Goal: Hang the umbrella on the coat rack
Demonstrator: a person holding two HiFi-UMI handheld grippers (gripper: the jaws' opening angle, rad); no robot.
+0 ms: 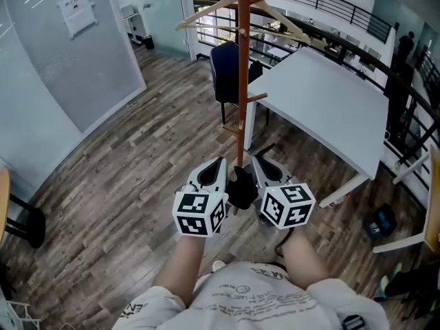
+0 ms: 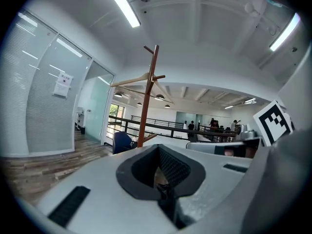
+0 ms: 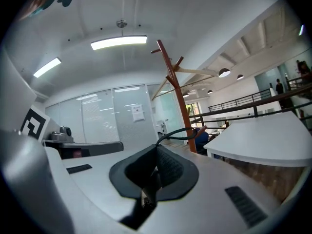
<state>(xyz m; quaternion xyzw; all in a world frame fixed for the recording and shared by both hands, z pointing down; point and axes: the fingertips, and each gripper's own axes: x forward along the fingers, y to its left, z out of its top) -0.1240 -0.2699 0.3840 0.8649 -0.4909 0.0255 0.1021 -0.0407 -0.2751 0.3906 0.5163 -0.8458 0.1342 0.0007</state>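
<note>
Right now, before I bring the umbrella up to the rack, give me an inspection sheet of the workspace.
Surface: wood plank floor; white table to the right of the rack.
Job's things: black umbrella between the two grippers; coat rack upright straight ahead, with a wooden hanger near its top.
Clutter: dark bag on the floor near the table's leg.
Grippers: left gripper jaws together; right gripper shut on the umbrella's strap loop.
Cables: nothing seen.
Surroundings: blue chair behind the rack; railing beyond; glass wall on the left.
</note>
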